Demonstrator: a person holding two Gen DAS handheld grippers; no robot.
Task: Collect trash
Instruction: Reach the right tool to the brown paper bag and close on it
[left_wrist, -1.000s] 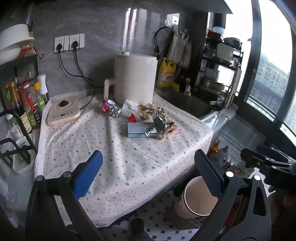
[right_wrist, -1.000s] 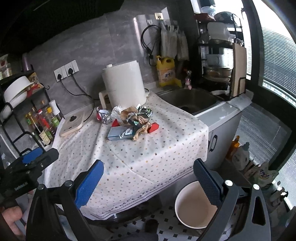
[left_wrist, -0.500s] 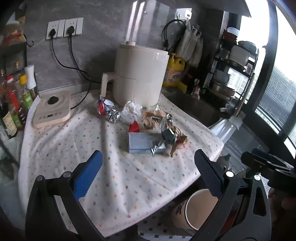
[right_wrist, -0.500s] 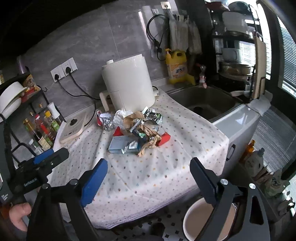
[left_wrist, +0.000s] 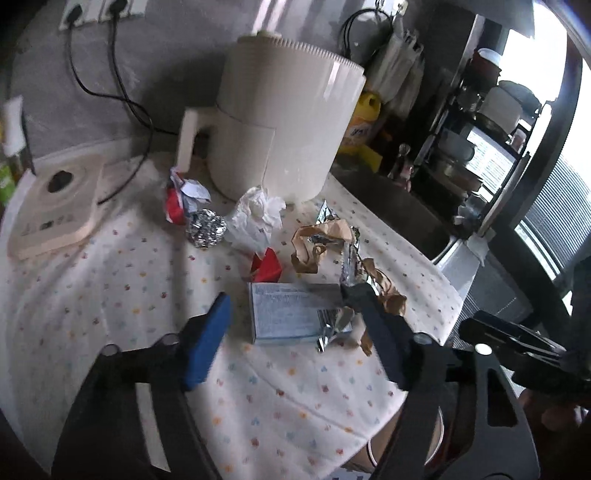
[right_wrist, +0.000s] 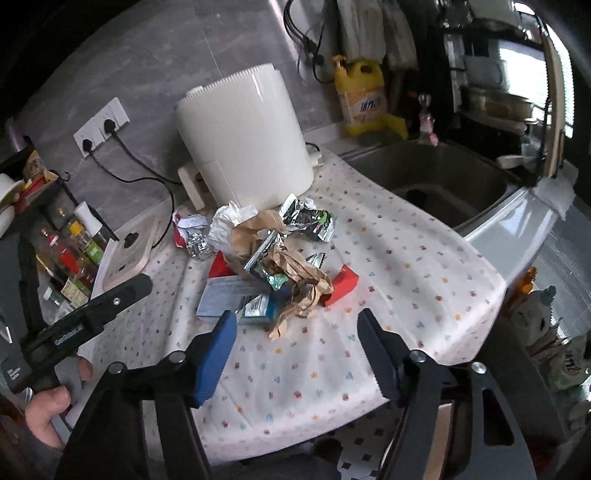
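A heap of trash lies on the dotted tablecloth (left_wrist: 110, 295): a light blue carton (left_wrist: 284, 314) (right_wrist: 221, 295), crumpled brown paper (left_wrist: 317, 240) (right_wrist: 295, 269), a foil ball (left_wrist: 205, 230) (right_wrist: 199, 245), a white tissue (left_wrist: 255, 218), silver wrappers (right_wrist: 310, 221) and a red box (right_wrist: 341, 284). My left gripper (left_wrist: 286, 306) hovers just before the carton with its jaws closing, pads apart from it. At the heap's near edge my right gripper (right_wrist: 297, 317) is closing too, with only a tail of brown paper showing between its fingers, untouched.
A tall cream appliance (left_wrist: 280, 122) (right_wrist: 243, 136) stands right behind the heap, a flat cream cooker (left_wrist: 51, 206) to its left. The sink (right_wrist: 436, 184) and a yellow bottle (right_wrist: 364, 96) are at the right. Bottles (right_wrist: 70, 258) crowd the left. A hand (right_wrist: 48, 413) grips the left tool.
Both grippers have come forward and down toward the heap, which now fills the middle of both views. Their jaws have narrowed. The bucket on the floor has dropped almost out of sight.
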